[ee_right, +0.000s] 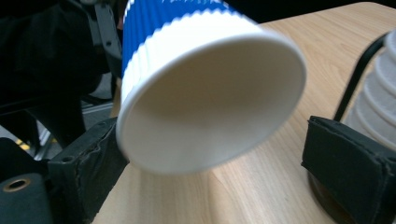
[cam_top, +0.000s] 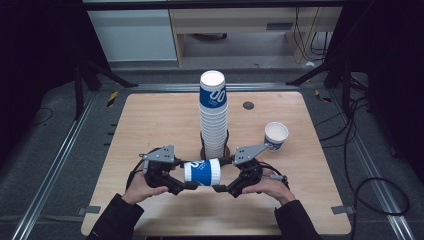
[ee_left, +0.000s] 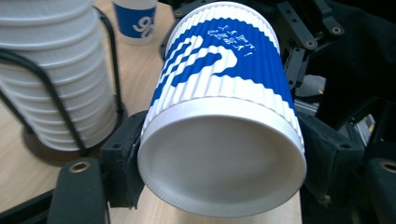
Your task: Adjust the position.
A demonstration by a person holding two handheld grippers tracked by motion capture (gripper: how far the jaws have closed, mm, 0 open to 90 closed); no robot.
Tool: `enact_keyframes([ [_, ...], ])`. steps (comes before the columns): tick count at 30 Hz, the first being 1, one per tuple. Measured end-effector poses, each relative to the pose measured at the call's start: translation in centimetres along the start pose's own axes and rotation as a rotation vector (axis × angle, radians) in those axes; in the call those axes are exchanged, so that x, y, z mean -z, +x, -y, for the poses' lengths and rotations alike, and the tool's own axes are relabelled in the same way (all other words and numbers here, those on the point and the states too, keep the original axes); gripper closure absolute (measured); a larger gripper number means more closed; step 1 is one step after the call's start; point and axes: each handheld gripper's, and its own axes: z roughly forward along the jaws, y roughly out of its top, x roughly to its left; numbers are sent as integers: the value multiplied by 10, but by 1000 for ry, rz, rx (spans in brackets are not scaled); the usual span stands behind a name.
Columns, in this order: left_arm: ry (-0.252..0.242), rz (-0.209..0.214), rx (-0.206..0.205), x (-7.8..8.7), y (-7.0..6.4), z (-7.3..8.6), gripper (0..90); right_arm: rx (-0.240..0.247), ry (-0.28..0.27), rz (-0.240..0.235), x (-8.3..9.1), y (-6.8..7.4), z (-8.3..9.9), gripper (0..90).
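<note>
A blue and white ribbed paper cup (cam_top: 202, 172) lies on its side in the air above the near part of the table, between both grippers. My left gripper (cam_top: 191, 176) is shut on it; in the left gripper view both pads press the sides of the cup (ee_left: 223, 116), whose white end faces the camera. My right gripper (cam_top: 223, 175) stands open around the other end. In the right gripper view the blurred cup (ee_right: 205, 93) rests near the left pad (ee_right: 88, 154), and a gap separates it from the right pad (ee_right: 348, 161).
A tall stack of the same cups (cam_top: 213, 117) stands in a black wire holder (cam_top: 216, 151) just behind the grippers. One upright cup (cam_top: 276, 135) stands to the right. A dark round grommet (cam_top: 248, 105) sits in the wooden table (cam_top: 150, 120).
</note>
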Motion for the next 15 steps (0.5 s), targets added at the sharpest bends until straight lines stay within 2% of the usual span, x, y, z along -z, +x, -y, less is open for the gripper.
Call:
enact_keyframes([
  [4, 17, 28, -14, -6, -4, 0, 259, -3, -6, -43, -3, 2, 0, 71],
  [7, 25, 35, -21, -9, -6, 0, 259, 5, 9, -62, -6, 4, 1, 74],
  [11, 36, 47, -26, -12, -6, 0, 259, -1, 9, -98, -9, 5, 1, 118],
  [15, 41, 53, -25, -13, -6, 1, 261, 0, 15, -108, -9, 5, 1, 139],
])
